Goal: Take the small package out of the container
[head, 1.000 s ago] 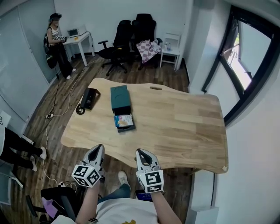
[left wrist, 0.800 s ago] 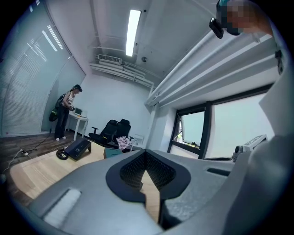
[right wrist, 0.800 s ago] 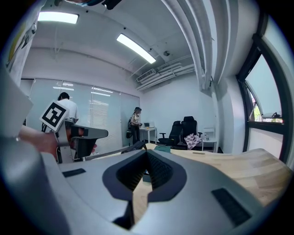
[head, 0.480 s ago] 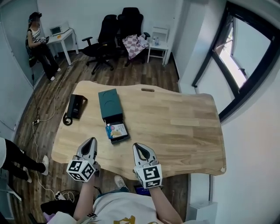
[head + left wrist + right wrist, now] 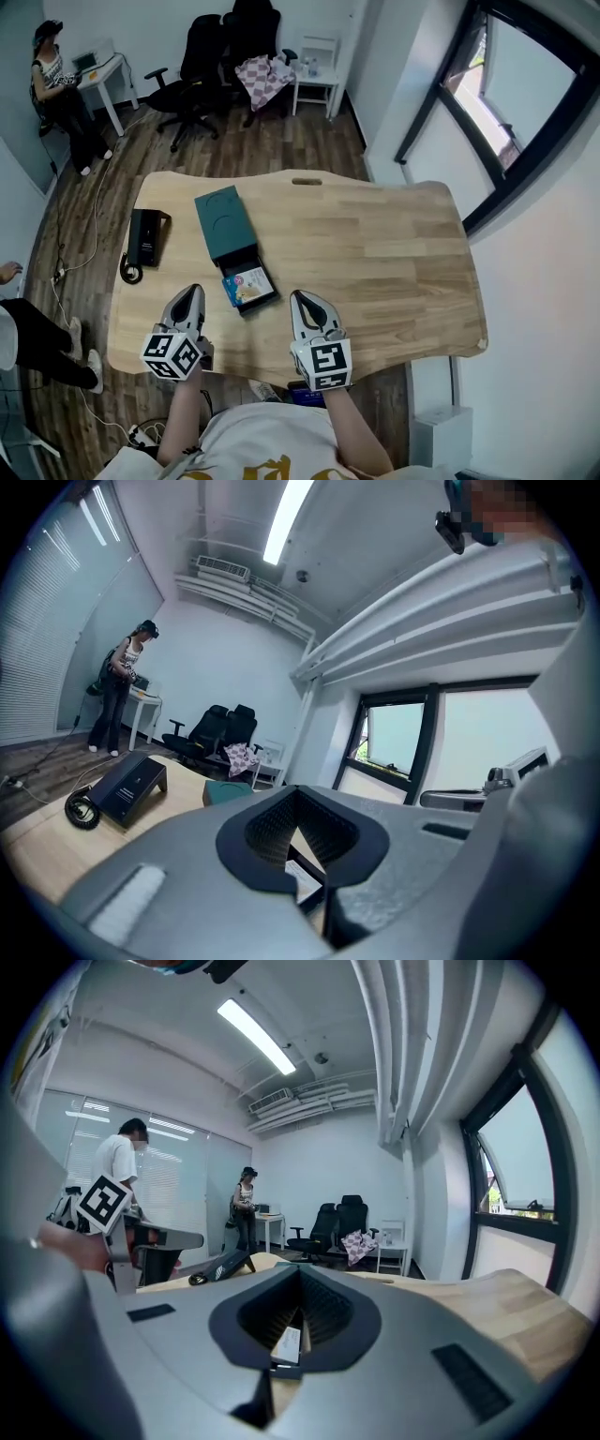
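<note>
In the head view, the left tool (image 5: 190, 293) and right tool (image 5: 305, 302) hover over the counter's (image 5: 375, 253) lower edge. They flank the teal container (image 5: 223, 221), whose drawer stands pulled out at centre-left with the small package (image 5: 249, 285) lying exposed in it, apparently ready for a reach.

Left gripper view: jaws pressed together, nothing between.

Right gripper view: jaws likewise together and empty, aimed at the package beyond.

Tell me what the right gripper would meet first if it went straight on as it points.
Likely the package in the open drawer, which shows just past the right gripper's closed tips. Depth is unclear; it could touch the table first.
</note>
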